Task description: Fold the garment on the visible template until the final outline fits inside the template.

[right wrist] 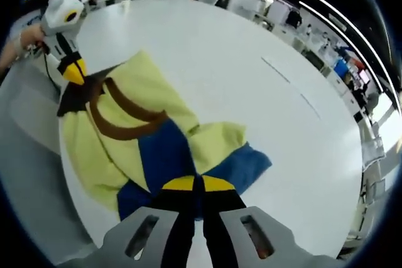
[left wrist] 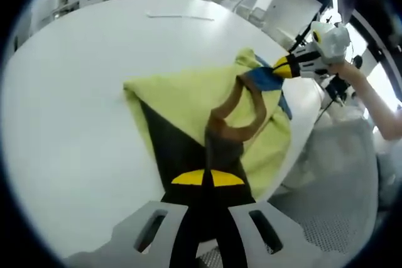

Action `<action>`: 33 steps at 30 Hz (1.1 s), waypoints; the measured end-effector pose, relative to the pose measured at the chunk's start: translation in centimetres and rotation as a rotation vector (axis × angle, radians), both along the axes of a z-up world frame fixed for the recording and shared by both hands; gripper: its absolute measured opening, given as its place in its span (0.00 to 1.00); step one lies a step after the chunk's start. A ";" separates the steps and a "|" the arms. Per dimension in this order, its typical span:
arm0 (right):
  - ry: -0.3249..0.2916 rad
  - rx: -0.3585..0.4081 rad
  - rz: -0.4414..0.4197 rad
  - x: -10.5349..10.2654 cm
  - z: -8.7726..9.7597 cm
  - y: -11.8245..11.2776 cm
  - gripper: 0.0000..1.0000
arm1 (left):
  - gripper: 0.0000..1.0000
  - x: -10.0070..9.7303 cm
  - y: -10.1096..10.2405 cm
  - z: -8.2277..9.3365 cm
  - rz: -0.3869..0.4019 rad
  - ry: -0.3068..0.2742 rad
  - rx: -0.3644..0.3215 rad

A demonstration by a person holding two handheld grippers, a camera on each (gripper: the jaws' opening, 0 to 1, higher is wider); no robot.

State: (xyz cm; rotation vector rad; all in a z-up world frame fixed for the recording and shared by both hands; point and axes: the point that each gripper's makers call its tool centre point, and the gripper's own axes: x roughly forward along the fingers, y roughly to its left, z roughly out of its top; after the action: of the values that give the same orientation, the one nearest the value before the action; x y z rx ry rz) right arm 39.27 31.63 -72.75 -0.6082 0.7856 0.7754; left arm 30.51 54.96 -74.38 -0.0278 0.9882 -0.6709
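In the left gripper view, your left hand-held gripper rises from the bottom centre with its yellow-tipped jaws pressed together on a dark panel of the garment. The garment spreads from there toward the middle of the frame — pale yellow cloth with a black wedge, a brown looped trim and a blue corner. It lies on the white desk close to the desk's right edge. At the upper right, your right hand-held gripper pinches the blue corner, and your hand shows behind it.

In the right gripper view, the right hand-held gripper comes up from the bottom centre, its 2 jaws shut on blue cloth of the garment. The yellow cloth runs toward the upper left of the frame, with the brown trim curving across it. There the left hand-held gripper grips the dark corner, at the edge of the desk.

Behind the desk lies an open office — blurred, too far off to make out.
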 end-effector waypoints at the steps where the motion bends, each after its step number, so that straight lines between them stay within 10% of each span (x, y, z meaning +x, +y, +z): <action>1: 0.000 0.006 -0.003 -0.1 0.1 0.0 0.02 | 0.00 0.0 0.0 0.0 -0.004 0.000 0.000; 33: -0.059 0.115 -0.036 -0.9 4.1 -0.6 0.01 | 0.00 2.7 0.8 3.0 -0.059 -0.137 0.081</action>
State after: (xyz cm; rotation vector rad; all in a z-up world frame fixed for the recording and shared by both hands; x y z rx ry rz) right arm 38.41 31.03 -68.65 -0.5101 0.6912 0.7607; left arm 33.17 55.80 -71.33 0.1181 0.8857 -0.6773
